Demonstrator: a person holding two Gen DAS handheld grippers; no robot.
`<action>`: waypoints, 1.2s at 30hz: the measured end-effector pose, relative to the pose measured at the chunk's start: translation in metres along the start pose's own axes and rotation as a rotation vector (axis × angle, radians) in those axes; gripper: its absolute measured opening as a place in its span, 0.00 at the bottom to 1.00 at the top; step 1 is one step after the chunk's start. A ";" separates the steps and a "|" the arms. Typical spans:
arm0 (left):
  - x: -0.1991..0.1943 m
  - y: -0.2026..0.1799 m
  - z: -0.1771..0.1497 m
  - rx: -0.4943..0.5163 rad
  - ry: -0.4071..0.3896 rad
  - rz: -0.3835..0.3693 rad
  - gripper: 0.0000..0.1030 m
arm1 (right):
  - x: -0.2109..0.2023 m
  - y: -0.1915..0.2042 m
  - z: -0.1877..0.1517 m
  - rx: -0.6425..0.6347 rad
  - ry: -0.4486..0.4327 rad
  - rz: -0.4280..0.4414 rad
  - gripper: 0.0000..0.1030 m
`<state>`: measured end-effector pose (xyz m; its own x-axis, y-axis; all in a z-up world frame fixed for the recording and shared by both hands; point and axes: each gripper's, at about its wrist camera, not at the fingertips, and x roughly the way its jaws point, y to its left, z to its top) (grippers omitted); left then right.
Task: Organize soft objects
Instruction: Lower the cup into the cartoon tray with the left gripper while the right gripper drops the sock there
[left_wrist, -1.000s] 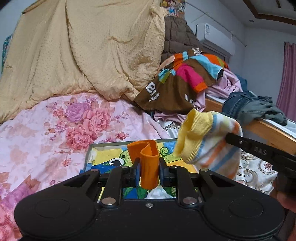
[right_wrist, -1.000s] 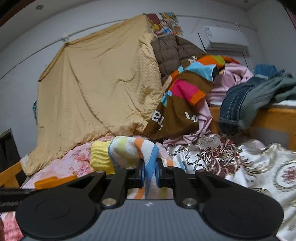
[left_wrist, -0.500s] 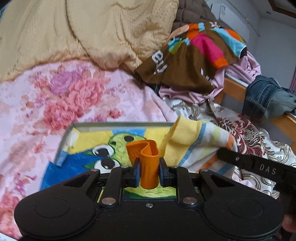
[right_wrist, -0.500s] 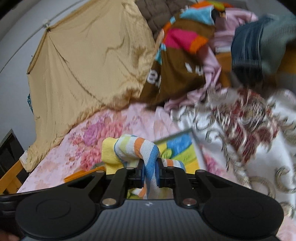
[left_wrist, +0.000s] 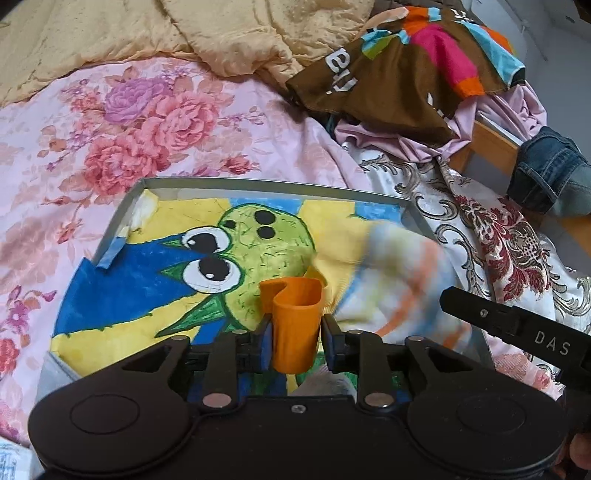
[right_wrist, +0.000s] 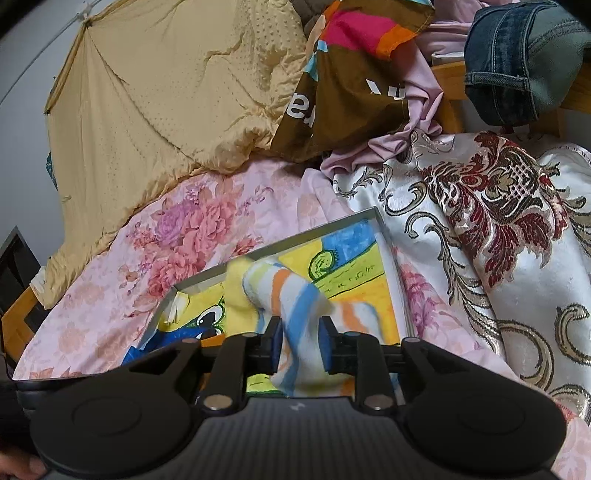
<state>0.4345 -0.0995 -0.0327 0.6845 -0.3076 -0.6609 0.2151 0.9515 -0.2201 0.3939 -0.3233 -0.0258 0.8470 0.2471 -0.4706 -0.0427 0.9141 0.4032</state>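
The striped sock sits pinched between the two fingers of the right gripper, its blue, orange and white stripes bulging up over the pads and its yellow cuff drooping forward to the left, above the painted tray. The left gripper is clenched on an orange sock, folded into an upright curl that stands between its fingers over the tray's cartoon picture. The left wrist view alone shows the whole tray lying on the pink floral bedspread, and the striped sock there is only a motion-blurred patch at the tray's right side, next to the right gripper's black arm. The right wrist view shows the grip on the striped sock, which the left view hides, plus a tan quilt draped behind.
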 end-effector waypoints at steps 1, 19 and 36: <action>-0.002 0.000 0.000 0.002 -0.003 0.008 0.35 | 0.000 0.000 0.000 0.002 0.003 0.001 0.29; -0.103 -0.001 -0.017 -0.028 -0.244 0.079 0.88 | -0.060 0.020 0.006 -0.089 -0.111 0.019 0.93; -0.217 -0.016 -0.092 0.006 -0.402 0.062 0.99 | -0.174 0.062 -0.037 -0.267 -0.309 -0.050 1.00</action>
<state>0.2190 -0.0490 0.0483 0.9139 -0.2232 -0.3392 0.1682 0.9684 -0.1839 0.2239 -0.2978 0.0519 0.9691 0.1291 -0.2103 -0.0989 0.9840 0.1484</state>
